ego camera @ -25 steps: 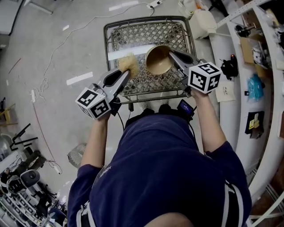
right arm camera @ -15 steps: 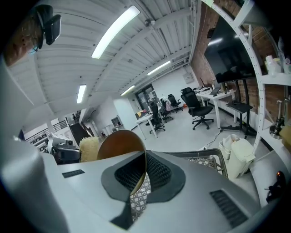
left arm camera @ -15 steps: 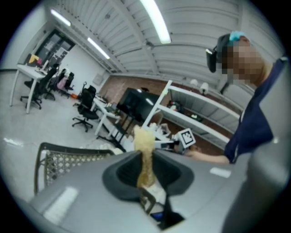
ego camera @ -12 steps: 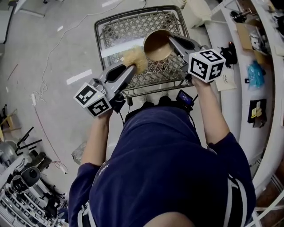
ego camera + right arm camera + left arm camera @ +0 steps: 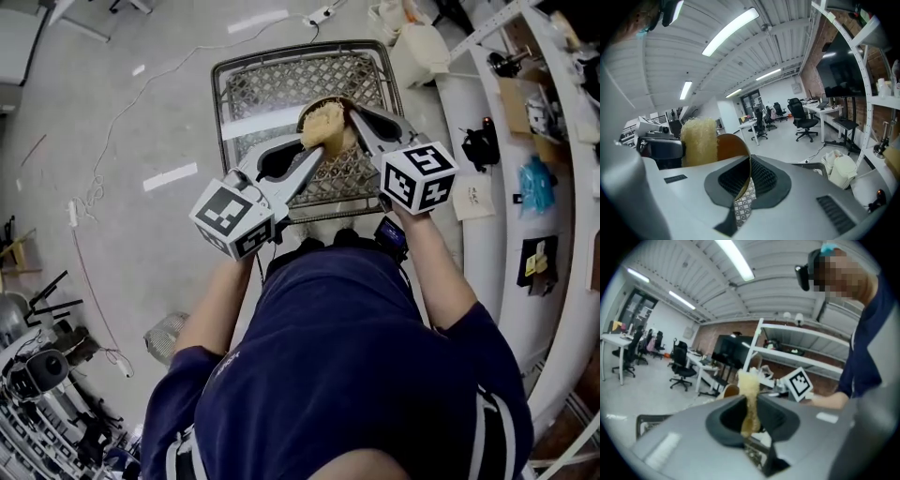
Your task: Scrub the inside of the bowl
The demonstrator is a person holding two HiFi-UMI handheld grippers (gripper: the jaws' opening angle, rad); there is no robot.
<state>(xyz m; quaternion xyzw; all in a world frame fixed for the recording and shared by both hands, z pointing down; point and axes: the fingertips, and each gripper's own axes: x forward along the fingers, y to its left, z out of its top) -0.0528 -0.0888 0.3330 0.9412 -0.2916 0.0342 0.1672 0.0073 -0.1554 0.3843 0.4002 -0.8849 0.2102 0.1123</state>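
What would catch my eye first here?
Two grey handheld grippers meet above a wire basket: the left gripper clamps a fuzzy yellow scrubber pressed into the brown bowl that the right gripper pinches by its rim. Each carries a black-and-white marker cube.
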